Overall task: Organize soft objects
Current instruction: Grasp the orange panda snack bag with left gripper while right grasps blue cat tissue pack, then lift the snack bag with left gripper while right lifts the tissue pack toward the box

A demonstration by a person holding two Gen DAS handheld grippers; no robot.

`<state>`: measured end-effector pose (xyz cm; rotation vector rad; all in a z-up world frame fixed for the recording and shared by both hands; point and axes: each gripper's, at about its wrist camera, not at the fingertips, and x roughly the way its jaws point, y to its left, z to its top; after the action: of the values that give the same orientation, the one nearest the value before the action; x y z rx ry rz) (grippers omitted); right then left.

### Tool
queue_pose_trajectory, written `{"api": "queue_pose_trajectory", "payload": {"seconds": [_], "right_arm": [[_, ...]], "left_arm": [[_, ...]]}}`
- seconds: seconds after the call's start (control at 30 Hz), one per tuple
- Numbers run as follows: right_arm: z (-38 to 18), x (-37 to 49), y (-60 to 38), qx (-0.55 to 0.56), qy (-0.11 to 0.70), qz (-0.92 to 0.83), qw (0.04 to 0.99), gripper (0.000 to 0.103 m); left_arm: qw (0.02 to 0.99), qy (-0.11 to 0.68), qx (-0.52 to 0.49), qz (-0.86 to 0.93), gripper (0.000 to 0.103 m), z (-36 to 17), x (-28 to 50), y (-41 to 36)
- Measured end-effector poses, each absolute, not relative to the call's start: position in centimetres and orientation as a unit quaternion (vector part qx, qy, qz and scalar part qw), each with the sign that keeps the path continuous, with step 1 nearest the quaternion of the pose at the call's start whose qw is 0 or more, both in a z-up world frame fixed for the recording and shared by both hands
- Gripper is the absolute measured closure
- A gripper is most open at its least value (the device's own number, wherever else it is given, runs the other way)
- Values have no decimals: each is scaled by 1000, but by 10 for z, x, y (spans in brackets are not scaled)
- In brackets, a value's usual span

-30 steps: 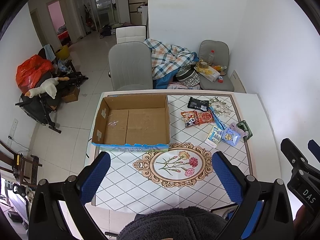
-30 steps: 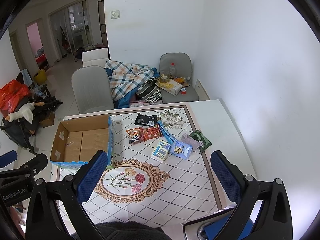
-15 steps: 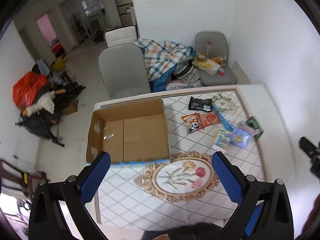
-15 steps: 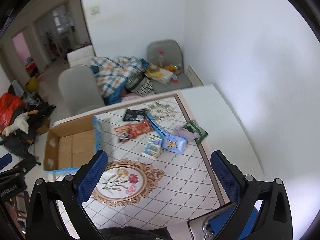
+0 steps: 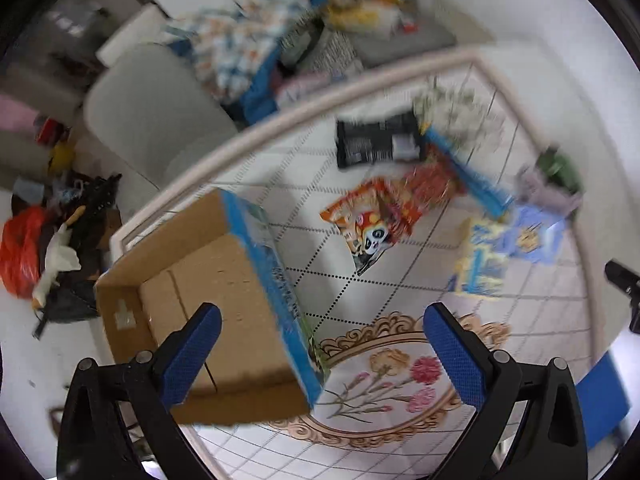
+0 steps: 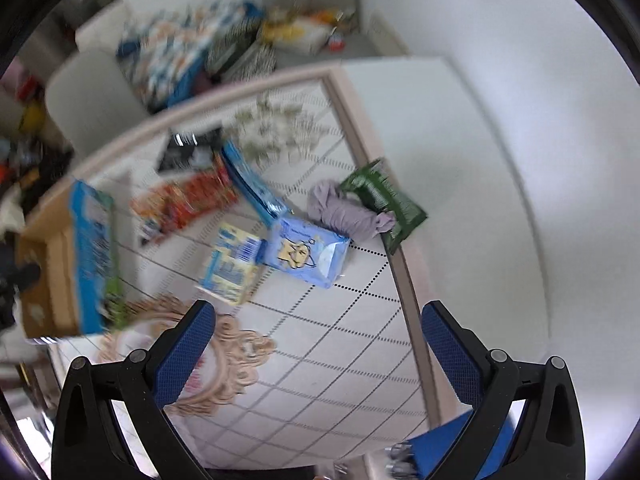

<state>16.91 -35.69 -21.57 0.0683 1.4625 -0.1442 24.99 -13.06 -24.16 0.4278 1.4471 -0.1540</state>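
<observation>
1. Hovering wide open and holding nothing: left gripper [image 5: 320, 350] above the cardboard box [image 5: 224, 312].
2. Hovering likewise spread and unloaded: right gripper [image 6: 318, 344] over the patterned table [image 6: 340, 360].
3. Lying near the table's right edge: lilac cloth [image 6: 346, 212], touching the green packet [image 6: 384, 204] and just beside the blue tissue pack [image 6: 306, 254].

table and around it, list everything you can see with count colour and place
cardboard box: 1, brown with blue side, table's left, open
black packet: 1, far side
orange panda packet: 1, mid table
long blue packet: 1, beside the orange one
yellow-blue pack: 1, centre
light blue pack: 1, right of it
lilac cloth: 1, bunched, touching green packet: 1, table's right edge
grey chairs: 2, behind table
left claw: open, empty
right claw: open, empty
</observation>
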Motion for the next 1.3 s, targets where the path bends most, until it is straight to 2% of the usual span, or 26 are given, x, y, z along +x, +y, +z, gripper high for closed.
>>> {"api": "queue_pose_trajectory", "payload": {"seconds": [0.13, 0.2, 0.3, 0.43, 0.67, 0.77, 0.8, 0.83, 0.93, 1.0, 1.03, 1.07, 1.2, 1.3], "right_arm": [[-278, 201, -363, -14, 703, -51, 709, 0], [-303, 213, -353, -75, 710, -23, 700, 0], [-336, 221, -333, -179, 717, 30, 673, 0], [-378, 226, -313, -253, 734, 84, 625, 0], [-409, 243, -316, -232, 746, 77, 619, 1], [-400, 253, -330, -177, 751, 51, 634, 16], [-397, 256, -337, -155, 755, 37, 637, 25], [-394, 259, -345, -124, 758, 23, 640, 32], [-390, 262, -365, -22, 770, 15, 637, 33], [-390, 261, -371, 6, 773, 24, 633, 33], [-393, 257, -372, 7, 774, 28, 632, 33], [-402, 254, -372, 7, 774, 29, 632, 33], [-414, 235, -358, -49, 771, 56, 632, 30], [-422, 223, -342, -99, 771, 66, 625, 23]], "left_arm": [[683, 710, 160, -65, 0, -298, 284, -133], [669, 728, 137, -62, 0, -319, 297, -135], [654, 746, 116, -53, 0, -341, 309, -135], [640, 761, 95, -49, 0, -357, 318, -133], [616, 785, 44, -39, 0, -383, 335, -124], [605, 795, -20, -33, 0, -396, 343, -112], [603, 797, -33, -31, 0, -399, 345, -110], [601, 798, -46, -30, 4, -403, 347, -108], [594, 802, -53, -20, 25, -418, 346, -104], [596, 802, -38, -12, 32, -426, 342, -103], [599, 800, -24, -10, 40, -429, 341, -104], [601, 799, -8, -11, 53, -433, 337, -106], [610, 792, 23, -5, 55, -442, 320, -107], [614, 789, 32, -5, 55, -448, 299, -108]]}}
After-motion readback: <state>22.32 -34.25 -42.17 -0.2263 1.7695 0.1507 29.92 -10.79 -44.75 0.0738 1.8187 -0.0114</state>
